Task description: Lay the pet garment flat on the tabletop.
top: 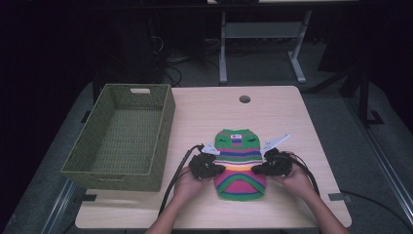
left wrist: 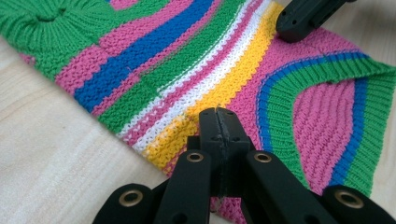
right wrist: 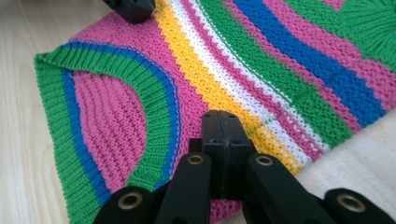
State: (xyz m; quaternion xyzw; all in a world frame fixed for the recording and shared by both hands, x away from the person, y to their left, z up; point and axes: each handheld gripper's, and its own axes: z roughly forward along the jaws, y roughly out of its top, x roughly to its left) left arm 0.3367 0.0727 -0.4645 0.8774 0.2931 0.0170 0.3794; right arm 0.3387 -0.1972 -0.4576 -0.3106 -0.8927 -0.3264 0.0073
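Lying flat on the near half of the table [top: 204, 105], to the right of the green basket [top: 122, 136], the striped sweater [top: 240, 163] ran lengthwise away from the person, its collar at the far end and its pink, green-edged hem nearest the table's front edge. The left gripper [top: 214, 168] sat at the sweater's left edge, about halfway along that long axis, its jaws pressed fully together over the yellow stripe [left wrist: 219, 91]; whether they pinched a fold of knit there or merely rested on it was hard to tell from the left gripper view, though the tips lay right on the fabric. The right gripper [top: 258, 169] mirrored it at the right edge, jaws likewise clenched tight at the yellow and white bands [right wrist: 280, 140]. Both tools pointed inward across the garment, toward each other, each equally near its own side, so neither hand had an advantage. Judging from this, any lift or fold would likely hinge on that crosswise line between the two tips, with the hem half free to swing toward the collar.
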